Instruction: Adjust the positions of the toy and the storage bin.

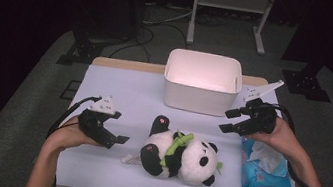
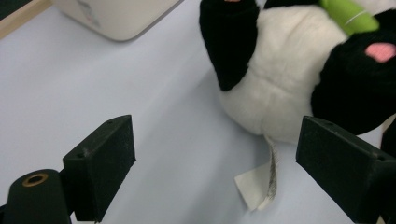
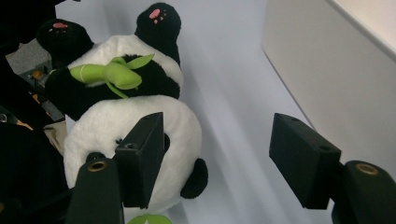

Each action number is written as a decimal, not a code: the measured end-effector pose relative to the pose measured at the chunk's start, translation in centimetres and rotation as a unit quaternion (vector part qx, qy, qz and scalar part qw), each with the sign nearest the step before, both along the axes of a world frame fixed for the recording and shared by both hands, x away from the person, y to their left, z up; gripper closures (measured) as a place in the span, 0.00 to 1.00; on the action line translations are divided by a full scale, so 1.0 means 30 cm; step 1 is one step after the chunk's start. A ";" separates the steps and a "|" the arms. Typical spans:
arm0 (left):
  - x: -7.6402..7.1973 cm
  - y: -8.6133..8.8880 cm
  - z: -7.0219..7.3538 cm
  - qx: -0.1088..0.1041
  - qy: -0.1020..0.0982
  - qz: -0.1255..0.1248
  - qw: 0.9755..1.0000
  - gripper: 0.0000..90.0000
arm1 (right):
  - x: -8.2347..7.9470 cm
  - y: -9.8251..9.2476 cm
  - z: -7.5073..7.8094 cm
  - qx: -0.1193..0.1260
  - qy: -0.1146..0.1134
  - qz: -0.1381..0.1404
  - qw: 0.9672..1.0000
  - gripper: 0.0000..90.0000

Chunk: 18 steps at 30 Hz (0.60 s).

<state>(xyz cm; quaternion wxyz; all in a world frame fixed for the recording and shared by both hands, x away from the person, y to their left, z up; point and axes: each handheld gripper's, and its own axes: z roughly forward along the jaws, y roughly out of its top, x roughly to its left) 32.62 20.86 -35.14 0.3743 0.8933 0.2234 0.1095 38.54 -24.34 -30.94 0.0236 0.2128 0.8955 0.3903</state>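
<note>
While both tools stand off the toy, the following conditions apply.

Workpiece: plush panda (image 1: 179,157) lying on its side on the pale table cover (image 1: 120,86), between the two tools, its feet toward the left one and its head toward the right one.
Likely target: white bin (image 1: 202,81), empty, upright, at the far edge of the cover behind the panda.
Left gripper (image 1: 117,139): released; jaws spread wide with nothing between them; it sits just beside the panda's rump, apart from it.
Right gripper (image 1: 229,121): released; jaws spread with bare table between them; it hangs above and right of the panda's head, near the bin's front corner.
Adjacent item: blue wipes packet (image 1: 266,172), just right of the panda's head, under the right forearm.
Loose part: white sewn-in label (image 2: 264,182), lying flat on the cover at the panda's rump.
Risk 1: a pinch that catches fur or the label alone would likely slip, since soft pile gives little hold.
Risk 2: a one-sided lift may let the limp body sag and roll free.
Risk 3: a low right-hand approach could drag the wipes packet or nudge the bin.
Risk 4: the green bamboo sprig (image 3: 114,73) on the chest may snag a jaw.
</note>
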 end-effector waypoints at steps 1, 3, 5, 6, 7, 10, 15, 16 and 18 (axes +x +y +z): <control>-0.003 0.005 -0.004 -0.003 0.001 0.000 1.000 0.12 | 0.003 0.004 0.002 -0.001 0.000 0.000 1.000 0.38; -0.006 0.014 -0.011 -0.006 -0.002 0.005 1.000 0.12 | 0.011 0.016 0.008 -0.005 0.000 0.004 1.000 0.38; -0.009 0.021 -0.020 -0.005 -0.004 0.012 1.000 0.12 | 0.016 0.024 0.010 -0.006 0.000 0.007 1.000 0.38; -0.010 0.023 -0.025 -0.001 -0.005 0.012 1.000 0.12 | 0.016 0.024 0.010 -0.006 0.000 0.007 1.000 0.38; -0.012 0.026 -0.035 0.002 -0.003 0.015 1.000 0.12 | 0.023 0.031 0.011 -0.007 -0.001 0.009 1.000 0.37; -0.012 0.031 -0.041 0.005 -0.003 0.017 1.000 0.12 | 0.035 0.043 0.013 -0.008 0.001 0.011 1.000 0.37; -0.015 0.044 -0.044 0.006 -0.002 0.025 1.000 0.12 | 0.051 0.063 0.012 -0.011 0.004 0.016 1.000 0.37; -0.017 0.046 -0.045 0.006 -0.003 0.025 1.000 0.12 | 0.051 0.063 0.012 -0.011 0.004 0.016 1.000 0.37; -0.018 0.049 -0.047 0.005 -0.002 0.025 1.000 0.12 | 0.057 0.070 0.012 -0.010 0.004 0.017 1.000 0.37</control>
